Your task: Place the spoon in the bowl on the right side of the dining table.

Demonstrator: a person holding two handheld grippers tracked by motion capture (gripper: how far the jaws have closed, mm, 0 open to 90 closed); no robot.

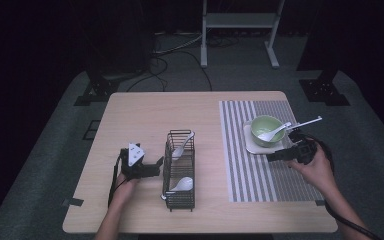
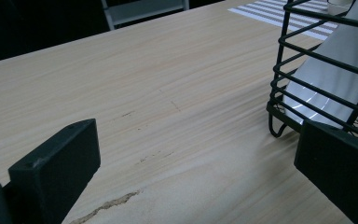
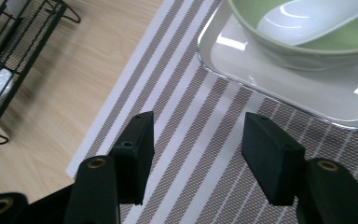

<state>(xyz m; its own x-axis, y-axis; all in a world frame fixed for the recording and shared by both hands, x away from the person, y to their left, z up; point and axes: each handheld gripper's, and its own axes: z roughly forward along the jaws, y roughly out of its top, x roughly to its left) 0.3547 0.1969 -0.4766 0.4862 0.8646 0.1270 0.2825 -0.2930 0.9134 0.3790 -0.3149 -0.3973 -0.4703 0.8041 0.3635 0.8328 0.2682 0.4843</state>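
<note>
Our right hand-held gripper hangs open and empty over the striped mat, beside the green bowl holding a spoon. Our left hand-held gripper, open and empty, sits against the wire basket on the bench.

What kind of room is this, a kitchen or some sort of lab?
Most likely a lab or recording studio, not a kitchen. A lone wooden table stands on grey carpet in a dark room, cables trail across the floor, and a metal equipment stand sits behind. The green bowl looks staged.

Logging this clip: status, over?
Both grippers open, empty. Spoon in bowl on plate; two spoons in rack. Nothing in the way.
</note>
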